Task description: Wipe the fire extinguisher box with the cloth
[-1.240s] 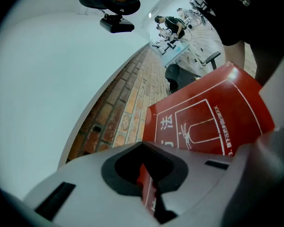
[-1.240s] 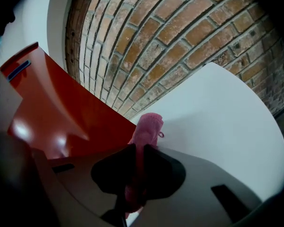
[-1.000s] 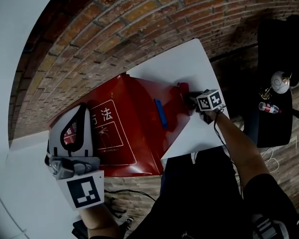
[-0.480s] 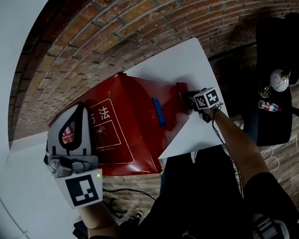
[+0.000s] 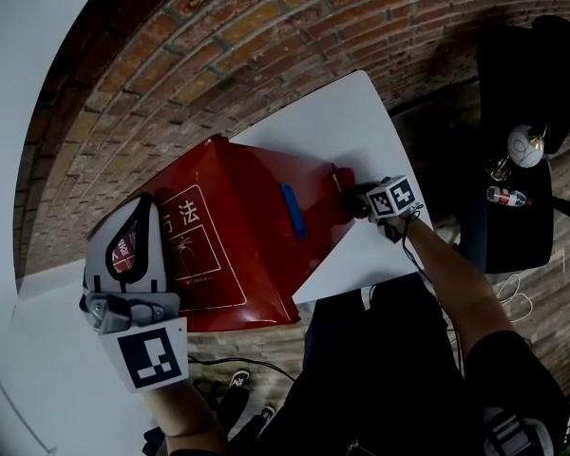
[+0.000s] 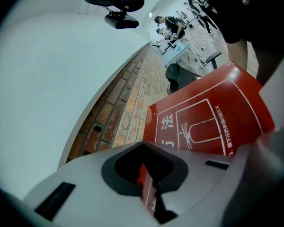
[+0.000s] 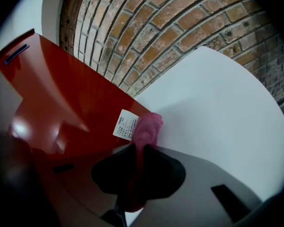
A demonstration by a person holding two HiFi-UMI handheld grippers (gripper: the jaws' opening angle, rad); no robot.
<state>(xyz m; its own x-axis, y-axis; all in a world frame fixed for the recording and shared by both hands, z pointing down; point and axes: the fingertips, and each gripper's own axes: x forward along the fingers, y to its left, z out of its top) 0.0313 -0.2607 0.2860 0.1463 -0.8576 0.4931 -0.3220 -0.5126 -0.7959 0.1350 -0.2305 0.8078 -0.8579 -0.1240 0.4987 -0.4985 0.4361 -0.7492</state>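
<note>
Red fire extinguisher box (image 5: 247, 226) lay against brickwork (image 5: 171, 74), partly on a white surface (image 5: 351, 122), printed face up. The right gripper (image 7: 137, 161) had its fingers clamped on a pink cloth (image 7: 146, 126). The cloth's free end met the box's edge beside a small white label (image 7: 124, 125). The left gripper (image 5: 136, 218) stood over the printed panel with its fingers together and nothing between them; whether it touched the box could not be made out.

Likely hazards:
- The cloth was pinched by a narrow fold and might pull out under a firm stroke.
- It could snag and lift the label.
- The box, apparently unsteadied, might slide across the smooth surface when pushed.
</note>
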